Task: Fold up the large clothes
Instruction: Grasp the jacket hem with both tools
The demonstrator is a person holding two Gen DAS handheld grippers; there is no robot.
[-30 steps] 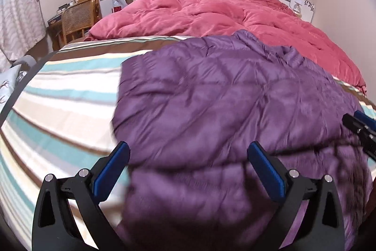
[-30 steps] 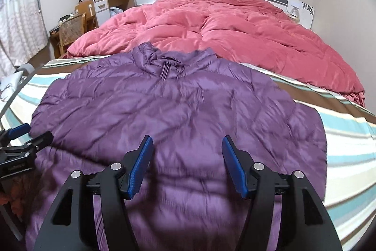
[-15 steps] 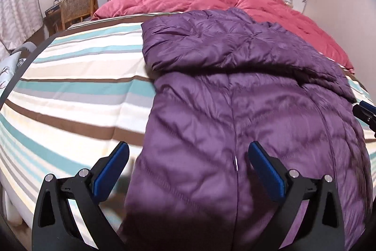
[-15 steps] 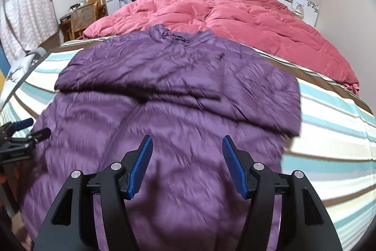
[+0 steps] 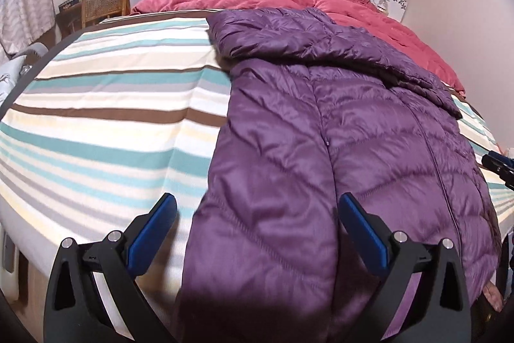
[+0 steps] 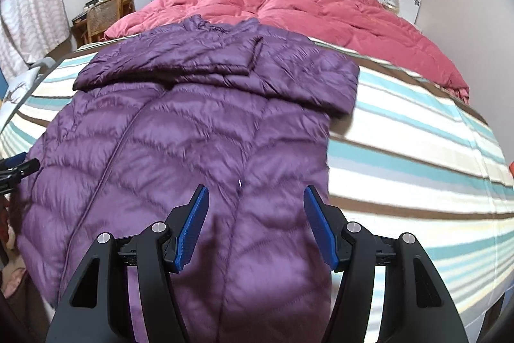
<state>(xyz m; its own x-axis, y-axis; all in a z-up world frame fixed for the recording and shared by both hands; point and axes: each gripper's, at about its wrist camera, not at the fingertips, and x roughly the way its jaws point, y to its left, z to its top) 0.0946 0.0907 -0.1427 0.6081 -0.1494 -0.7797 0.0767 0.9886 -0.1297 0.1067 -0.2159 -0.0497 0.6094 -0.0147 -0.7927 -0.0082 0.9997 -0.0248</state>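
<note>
The jacket lies on the striped sheet, sleeves folded across. Left gripper and right gripper hover with fingers apart, the hem between them.

1. The jacket now shows more of its length in both wrist views, lower body and hem included
2. Its sleeves now lie folded across the chest
3. More striped sheet shows beside it
4. Both grippers sit farther back from the jacket's collar
</note>
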